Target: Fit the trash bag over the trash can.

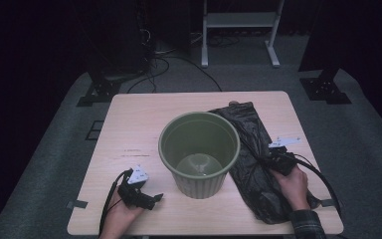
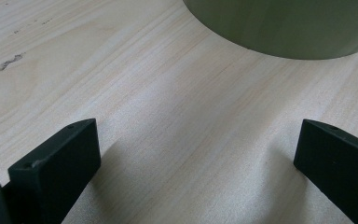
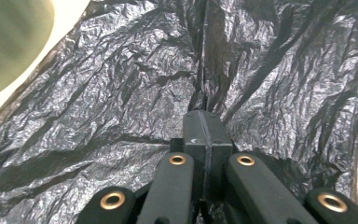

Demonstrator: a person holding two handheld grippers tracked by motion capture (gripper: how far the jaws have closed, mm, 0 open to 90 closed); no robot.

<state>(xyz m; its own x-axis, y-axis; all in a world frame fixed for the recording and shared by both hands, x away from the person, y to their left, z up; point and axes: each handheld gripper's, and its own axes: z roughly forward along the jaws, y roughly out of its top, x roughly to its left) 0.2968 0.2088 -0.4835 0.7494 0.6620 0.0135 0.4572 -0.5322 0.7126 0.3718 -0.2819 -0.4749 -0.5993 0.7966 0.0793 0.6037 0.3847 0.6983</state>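
My right claw [image 3: 204,123] is down on the crumpled black plastic bin bag [image 1: 251,159], which lies flat on the pale wooden table [image 1: 129,129] to the right of the round olive-green waste bin [image 1: 199,152]. In the right gripper view the two black jaws are pressed together with a ridge of the black film pinched in the seam between them; creases in the plastic radiate out from that point. So: right claw closed, holding a fold of the bag. No earlier picture to compare against. In the high view my right hand [image 1: 292,185] sits over the near half of the bag, cable looping off toward the table's right edge.

The bag runs from the far right part of the table down to the near right edge; its left side touches or tucks just under the bin's wall, I cannot tell which. The bin stands upright in the middle of the table, open mouth up, nothing visible inside but its bare bottom.

My left claw [image 2: 196,154] rests low over bare table at the near left, jaws spread wide, nothing between them. The bin's base shows just ahead of it, apart from both jaws. Left hand [image 1: 124,209] enters at the near edge.
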